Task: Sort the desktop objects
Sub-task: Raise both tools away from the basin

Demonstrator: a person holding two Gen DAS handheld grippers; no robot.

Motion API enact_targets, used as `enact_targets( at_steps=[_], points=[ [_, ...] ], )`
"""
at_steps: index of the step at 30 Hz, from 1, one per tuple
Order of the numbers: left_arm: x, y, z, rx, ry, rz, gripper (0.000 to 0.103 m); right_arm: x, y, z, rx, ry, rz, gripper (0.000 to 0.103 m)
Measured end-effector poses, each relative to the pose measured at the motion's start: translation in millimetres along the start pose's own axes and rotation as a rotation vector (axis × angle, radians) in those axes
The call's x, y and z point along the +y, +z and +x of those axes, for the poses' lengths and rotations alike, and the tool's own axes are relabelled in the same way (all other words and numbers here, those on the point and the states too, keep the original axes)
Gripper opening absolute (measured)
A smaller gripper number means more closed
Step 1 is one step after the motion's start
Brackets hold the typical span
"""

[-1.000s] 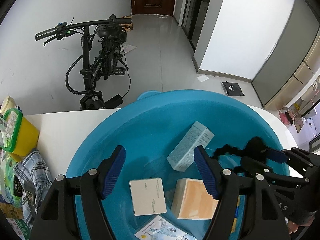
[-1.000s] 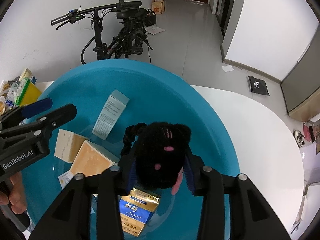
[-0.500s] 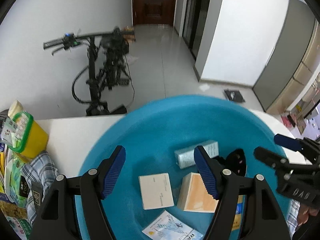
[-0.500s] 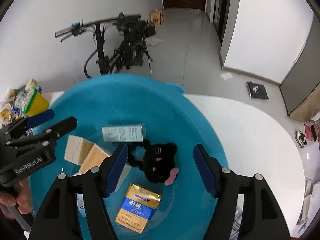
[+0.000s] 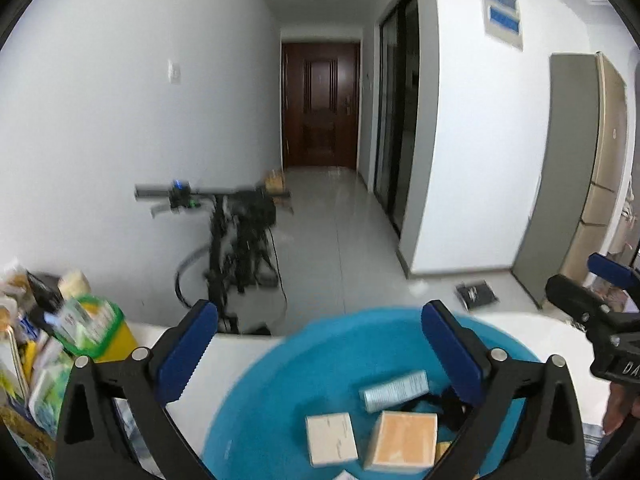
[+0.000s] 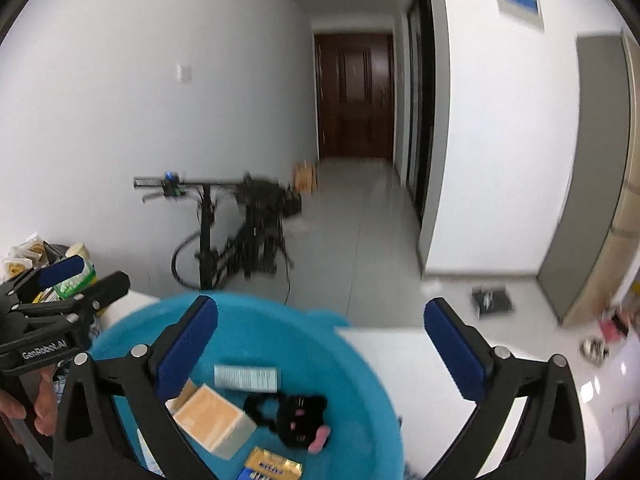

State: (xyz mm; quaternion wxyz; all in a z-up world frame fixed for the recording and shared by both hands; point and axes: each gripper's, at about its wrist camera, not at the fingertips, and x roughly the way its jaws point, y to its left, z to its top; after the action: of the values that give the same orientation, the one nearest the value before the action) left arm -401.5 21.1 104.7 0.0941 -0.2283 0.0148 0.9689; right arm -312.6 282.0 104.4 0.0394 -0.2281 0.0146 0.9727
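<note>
The blue basin sits on the white table and holds the sorted things. A black plush toy with a pink bit lies near the middle, touching nothing but the basin floor as far as I can see. Just beside it on the left is a tan box, tilted, and behind them a pale green box lies flat. A gold and blue packet lies at the near edge. From the other side a white box shows beside the tan one.

Above the basin, the right hand-held gripper has its jaws spreading wide, with nothing between the blue pads. The left hand-held gripper is likewise opening, empty, over the basin's left rim. A person's hand shows under the left one.

At the table's left end stand a yellow tub with a green rim and a heap of packets. Beyond the table a black bicycle leans by the wall, and a dark door closes the corridor.
</note>
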Motion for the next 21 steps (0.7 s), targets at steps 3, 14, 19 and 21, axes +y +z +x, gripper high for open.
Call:
enact_targets(
  at_steps=[3,14,19,21],
  points=[
    [0.0,2.1,-15.6,-0.084,-0.021,0.009,0.103,-0.7,5.3,-8.8,-0.026,-0.007,0.035,0.103],
    [-5.3,12.3,-53.5,-0.110,-0.010,0.031,0.103,-9.7,3.6,-38.2,-0.035,-0.006,0.039,0.103],
    [-5.1,10.2,-74.3,-0.117,-0.004,0.036,0.103,-10.6,0.9,-56.6,-0.042,0.006,0.044,0.103],
    [-4.1,6.0,-86.1,-0.137,0.007,0.037,0.103,-8.5,-1.3,-66.0,-0.045,0.006,0.031,0.103]
  ],
)
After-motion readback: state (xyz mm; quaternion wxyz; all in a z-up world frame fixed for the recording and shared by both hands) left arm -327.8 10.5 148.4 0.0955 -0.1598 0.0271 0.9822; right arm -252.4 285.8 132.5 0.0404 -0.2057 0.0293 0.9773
